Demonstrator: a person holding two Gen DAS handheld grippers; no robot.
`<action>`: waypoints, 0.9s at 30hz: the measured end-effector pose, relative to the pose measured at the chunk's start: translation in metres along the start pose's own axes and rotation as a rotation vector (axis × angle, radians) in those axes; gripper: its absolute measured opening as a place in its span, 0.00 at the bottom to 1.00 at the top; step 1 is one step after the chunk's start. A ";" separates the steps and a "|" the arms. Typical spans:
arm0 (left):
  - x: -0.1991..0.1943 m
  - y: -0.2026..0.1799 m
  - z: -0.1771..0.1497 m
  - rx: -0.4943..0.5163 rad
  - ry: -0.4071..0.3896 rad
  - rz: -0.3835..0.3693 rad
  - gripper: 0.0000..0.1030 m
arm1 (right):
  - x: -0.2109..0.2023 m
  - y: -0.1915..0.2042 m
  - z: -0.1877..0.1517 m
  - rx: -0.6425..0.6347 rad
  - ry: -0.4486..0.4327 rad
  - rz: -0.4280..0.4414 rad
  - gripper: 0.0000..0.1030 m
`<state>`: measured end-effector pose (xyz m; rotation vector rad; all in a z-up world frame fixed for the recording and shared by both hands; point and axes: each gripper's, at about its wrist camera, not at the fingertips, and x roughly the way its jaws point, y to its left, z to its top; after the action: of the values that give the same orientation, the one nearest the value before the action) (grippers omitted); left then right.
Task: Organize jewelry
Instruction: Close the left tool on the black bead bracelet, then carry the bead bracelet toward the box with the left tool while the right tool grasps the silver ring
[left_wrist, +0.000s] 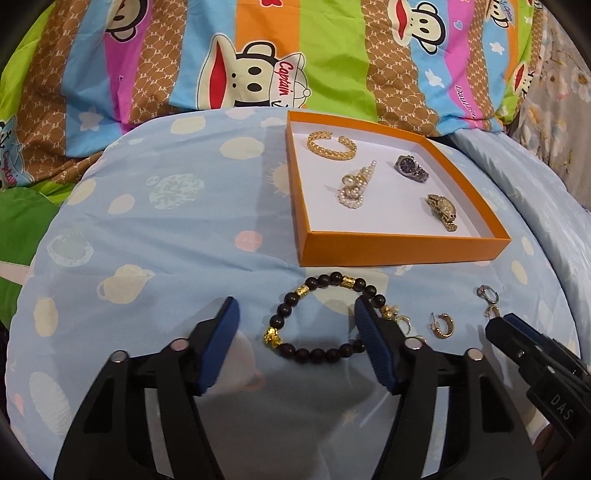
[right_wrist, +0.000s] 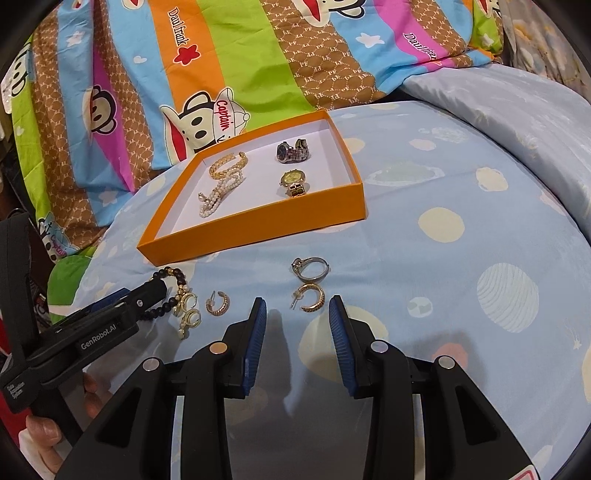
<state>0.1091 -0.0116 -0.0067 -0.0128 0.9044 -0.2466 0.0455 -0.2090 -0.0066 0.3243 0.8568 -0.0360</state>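
Observation:
An orange box (left_wrist: 402, 246) (right_wrist: 255, 221) holds a gold cuff (left_wrist: 331, 145), a pearl piece (left_wrist: 355, 188), a dark watch (left_wrist: 411, 168) (right_wrist: 293, 151) and a gold watch (left_wrist: 441, 210) (right_wrist: 293, 181). A dark bead bracelet (left_wrist: 295, 350) lies on the blue cloth in front of the box. My left gripper (left_wrist: 295, 314) is open over it, empty. A gold hoop earring (right_wrist: 310, 297) and a silver ring (right_wrist: 309, 267) lie just ahead of my right gripper (right_wrist: 297, 308), which is open and empty. Another hoop earring (left_wrist: 441, 326) (right_wrist: 218, 304) and pearl earrings (right_wrist: 186, 312) lie between the grippers.
A light blue patterned cloth (left_wrist: 147, 229) (right_wrist: 443, 277) covers the rounded surface. A striped cartoon bedsheet (left_wrist: 221, 55) (right_wrist: 221, 55) lies behind it. The left gripper (right_wrist: 110, 317) shows in the right wrist view; the right gripper's tip (left_wrist: 517, 332) shows in the left wrist view.

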 end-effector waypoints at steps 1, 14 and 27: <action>0.000 0.000 0.000 0.002 -0.001 -0.004 0.51 | 0.001 0.001 0.001 -0.003 0.001 -0.005 0.35; -0.002 0.004 -0.002 -0.018 0.000 -0.096 0.07 | 0.006 0.001 0.004 -0.002 0.007 -0.039 0.19; -0.016 0.007 -0.015 -0.025 -0.014 -0.101 0.07 | 0.010 -0.001 0.016 -0.014 -0.014 -0.057 0.39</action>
<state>0.0891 0.0000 -0.0042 -0.0839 0.8938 -0.3287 0.0635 -0.2140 -0.0043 0.2859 0.8521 -0.0847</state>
